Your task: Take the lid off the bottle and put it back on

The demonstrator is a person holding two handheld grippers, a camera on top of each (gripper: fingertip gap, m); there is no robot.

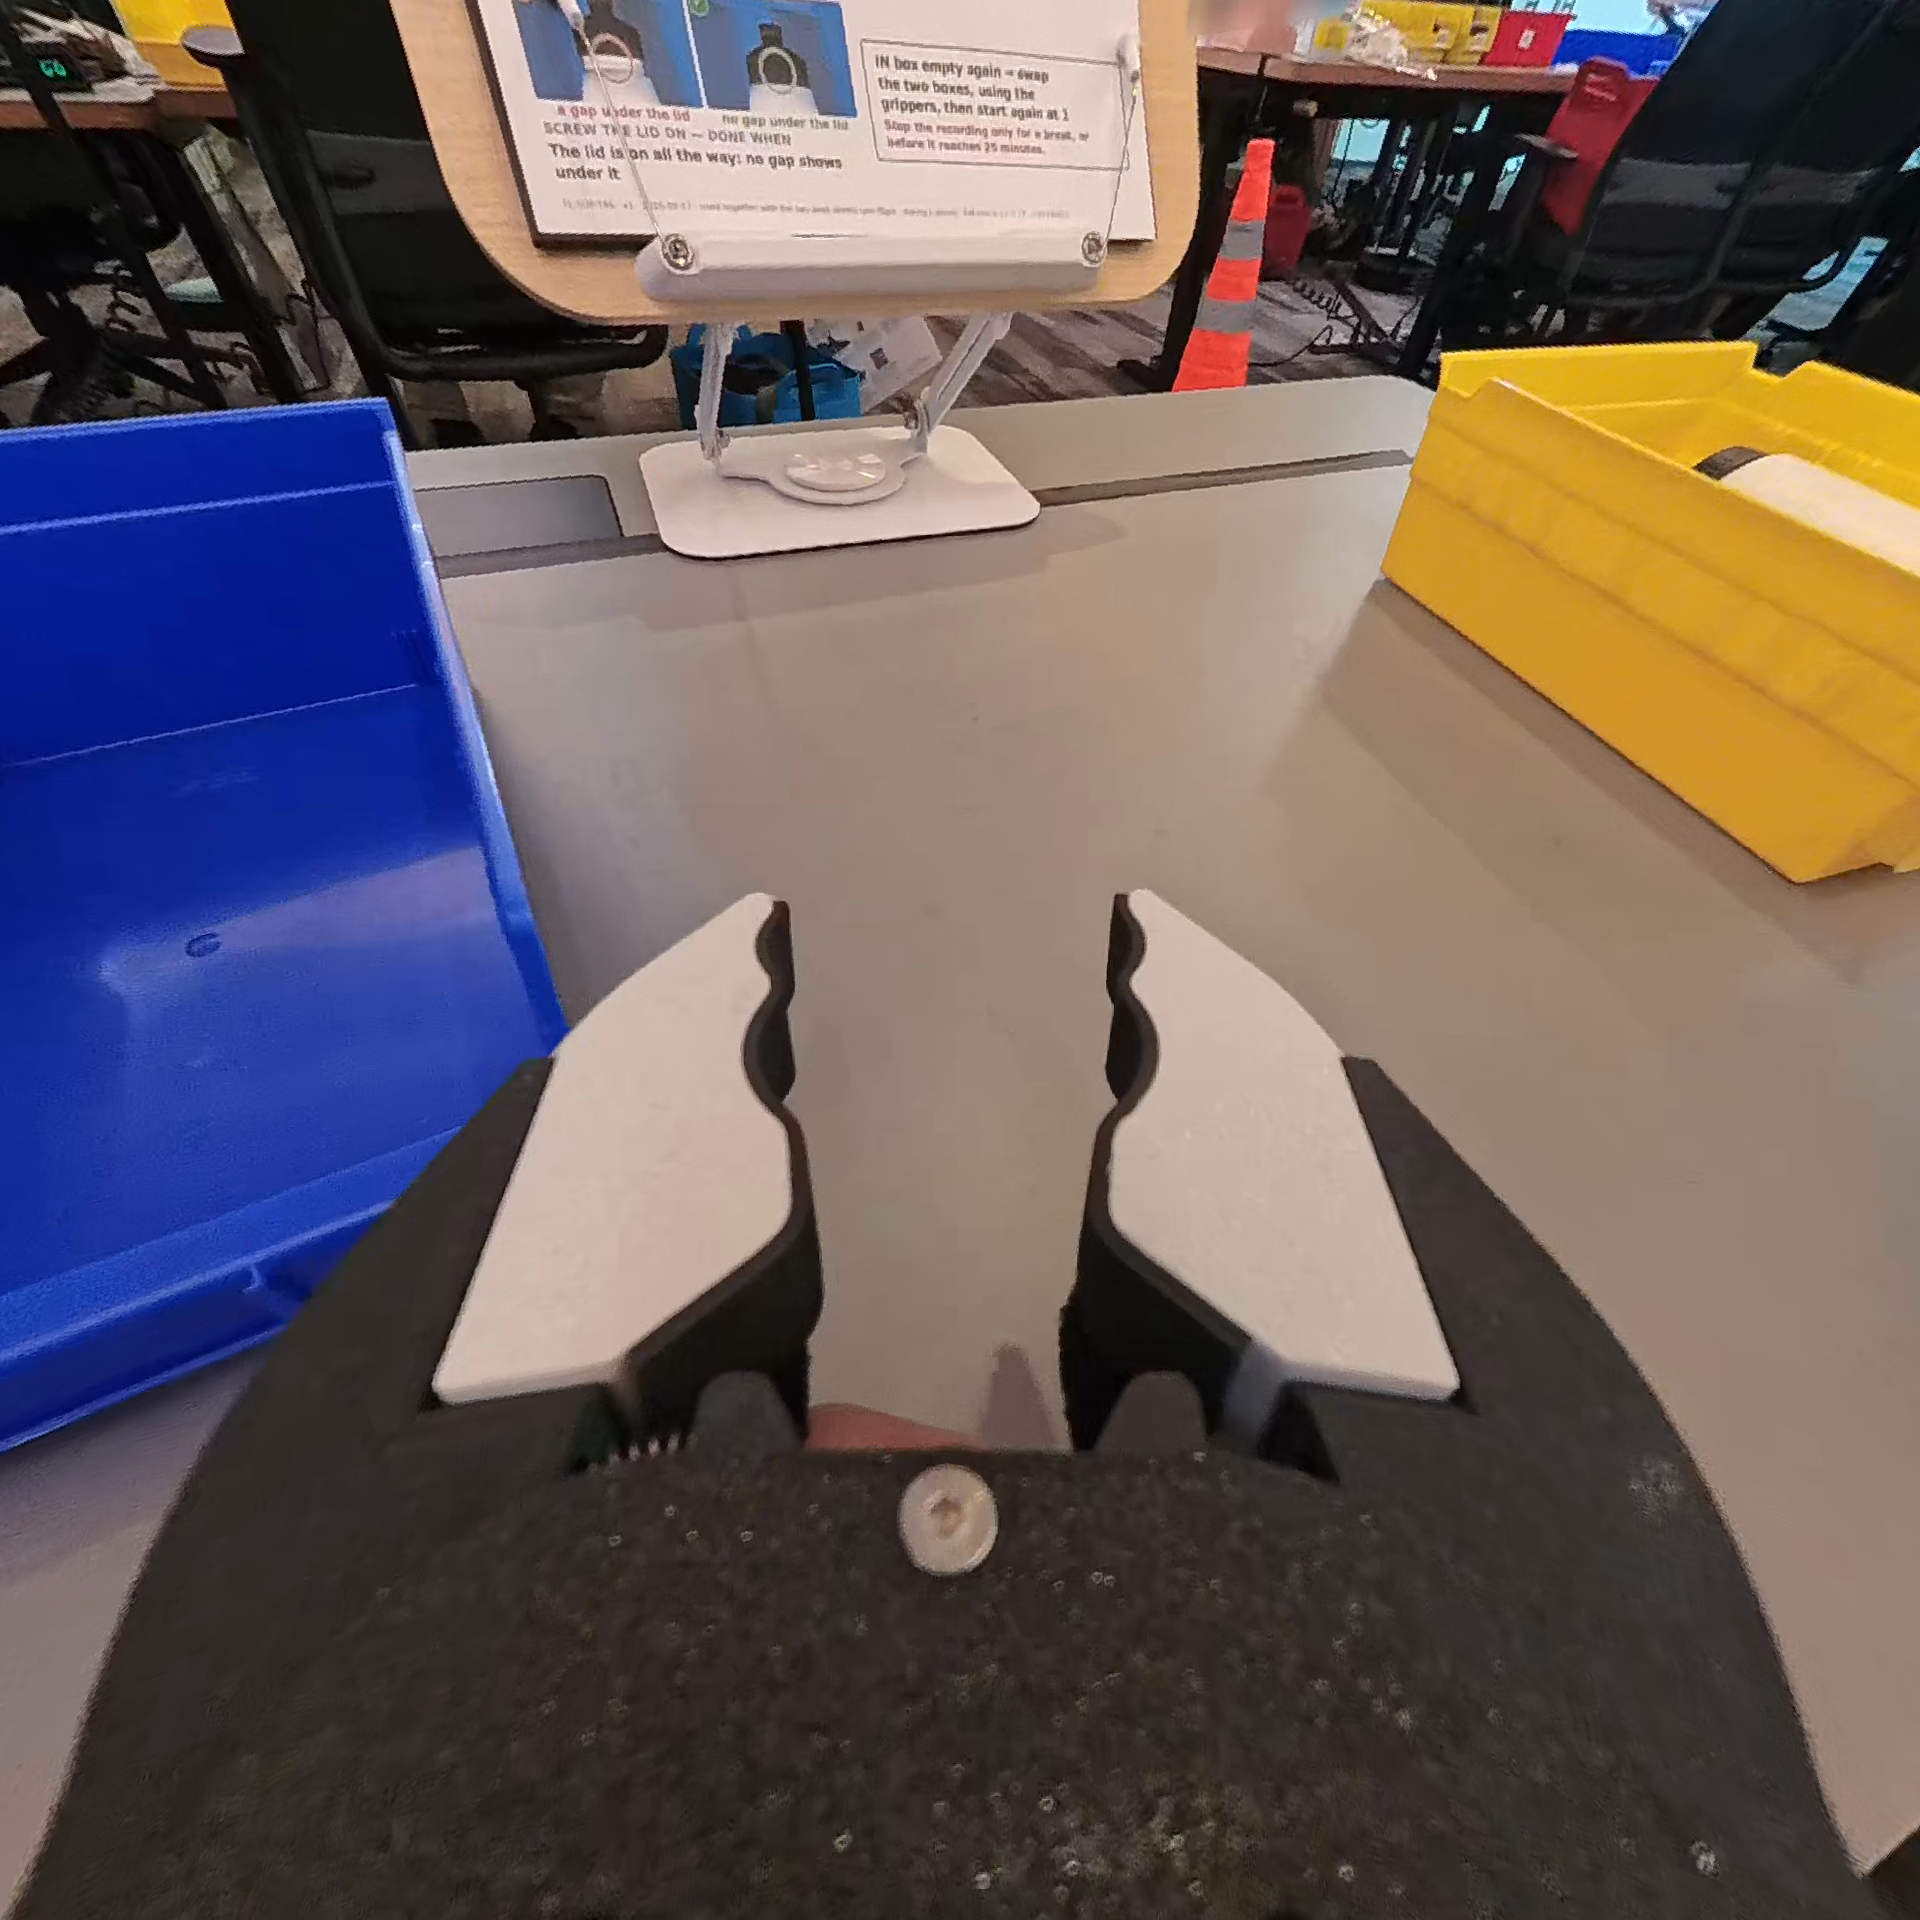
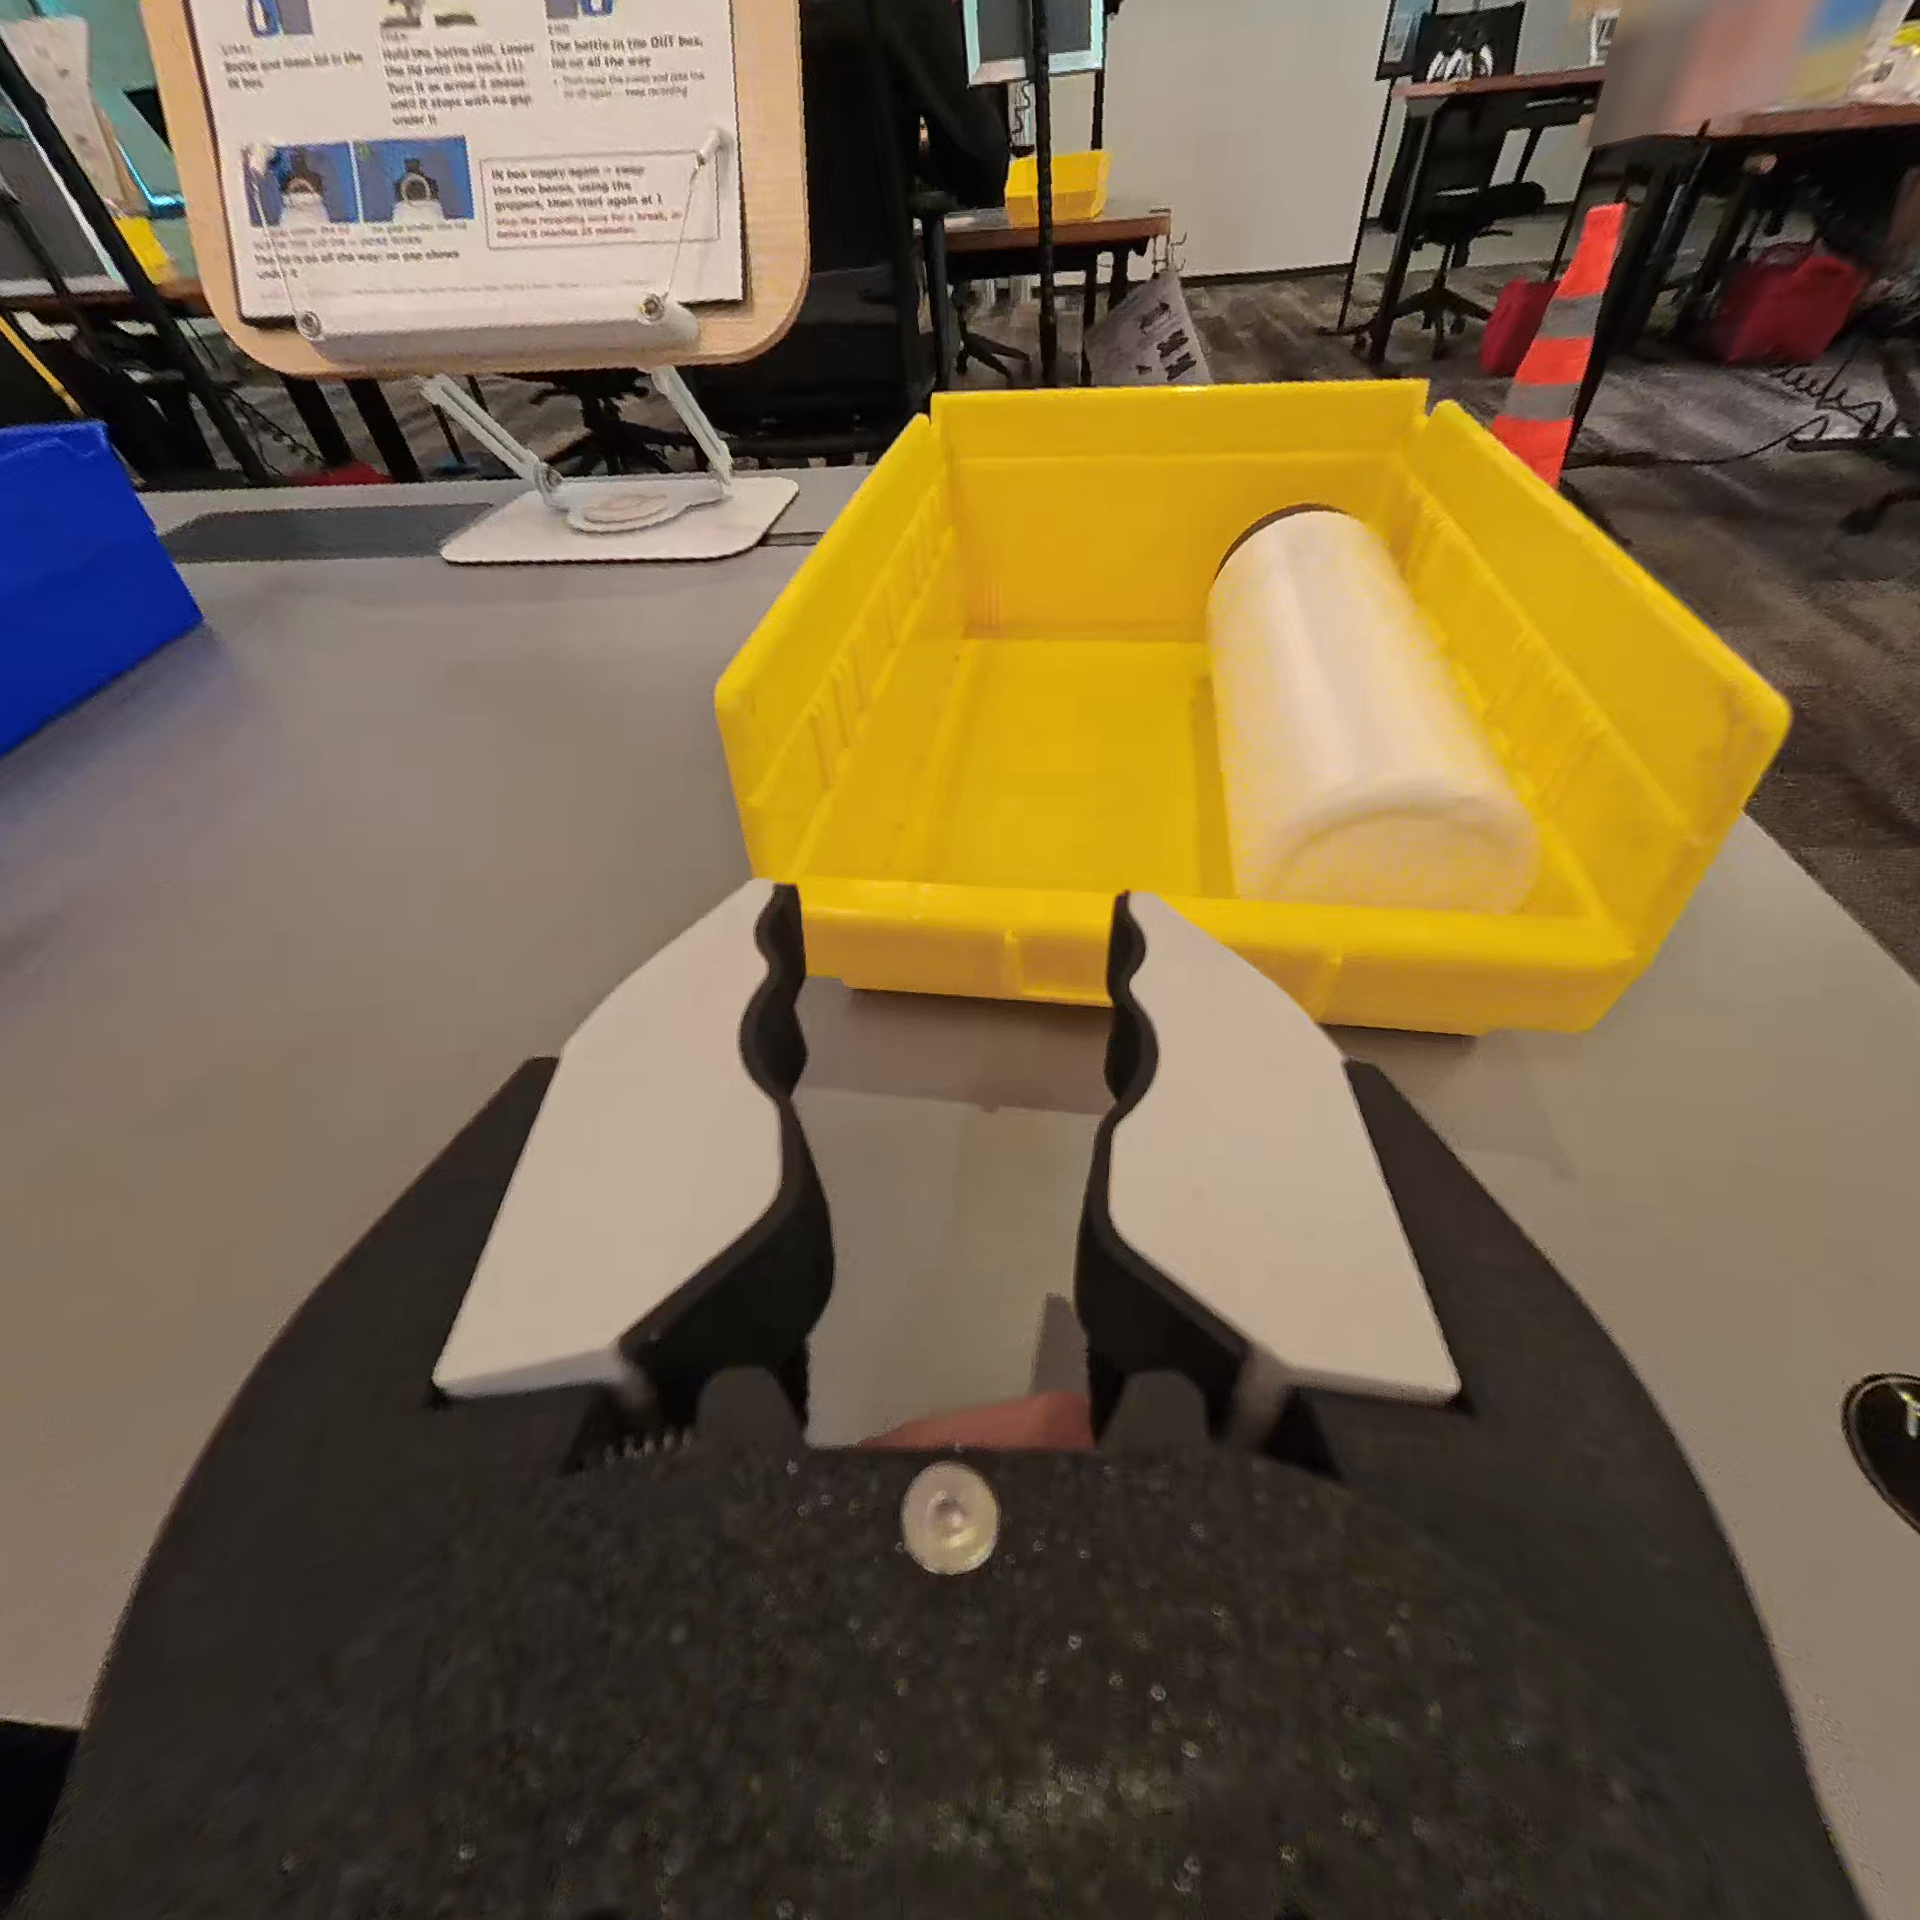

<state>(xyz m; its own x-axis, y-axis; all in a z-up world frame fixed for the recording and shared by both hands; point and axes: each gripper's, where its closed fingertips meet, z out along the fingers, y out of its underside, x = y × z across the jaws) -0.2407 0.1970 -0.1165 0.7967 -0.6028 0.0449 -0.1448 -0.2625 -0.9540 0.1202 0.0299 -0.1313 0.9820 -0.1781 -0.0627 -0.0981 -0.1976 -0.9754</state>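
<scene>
Overhead, two hand-held grippers hover above a grey table (image 1: 1039, 727).
Left gripper (image 1: 948, 914) gapes empty beside a blue bin (image 1: 239, 831); right gripper (image 2: 956, 914), also wide and empty, faces a yellow bin (image 2: 1039, 945) holding a white bottle (image 2: 1351, 717) on its side.

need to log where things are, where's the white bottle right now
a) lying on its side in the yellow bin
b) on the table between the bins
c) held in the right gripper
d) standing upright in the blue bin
a: the white bottle lies on its side in the yellow bin, and the right gripper is open and empty.
</scene>
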